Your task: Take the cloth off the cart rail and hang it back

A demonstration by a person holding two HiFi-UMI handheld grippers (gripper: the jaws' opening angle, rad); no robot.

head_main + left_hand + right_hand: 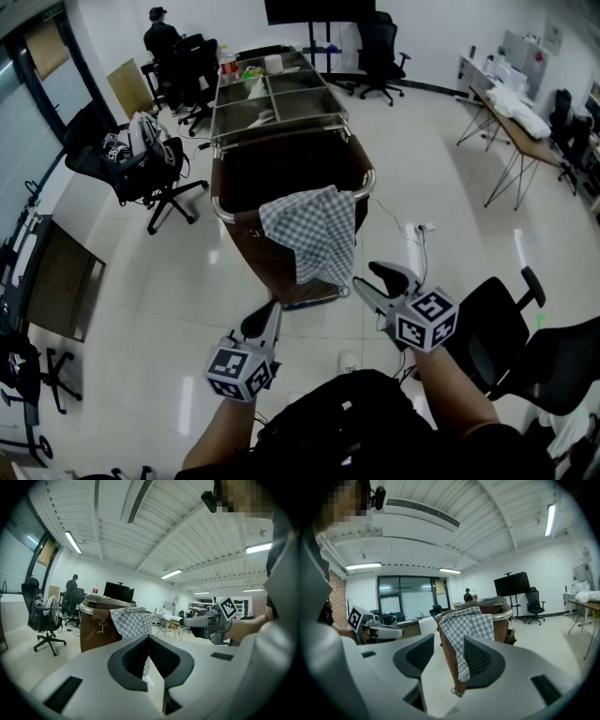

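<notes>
A grey-and-white checked cloth [314, 230] hangs over the near right part of the cart rail [221, 212], in front of the brown bag [281, 173]. Both grippers are held short of the cart, apart from the cloth. My left gripper [265, 322] is below and left of the cloth with its jaws closed together and nothing in them. My right gripper [375, 281] is just right of the cloth's lower edge, jaws apart and empty. The cloth [468, 625] shows beyond the right gripper [449, 644], and in the left gripper view the cloth [131, 620] lies beyond the left gripper [149, 639].
The cart's far half carries a metal tray [272, 103] with compartments and bottles. Black office chairs stand at the left [150, 164] and close at the right [497, 328]. A desk [511, 112] lines the right wall. A person [161, 37] sits far back.
</notes>
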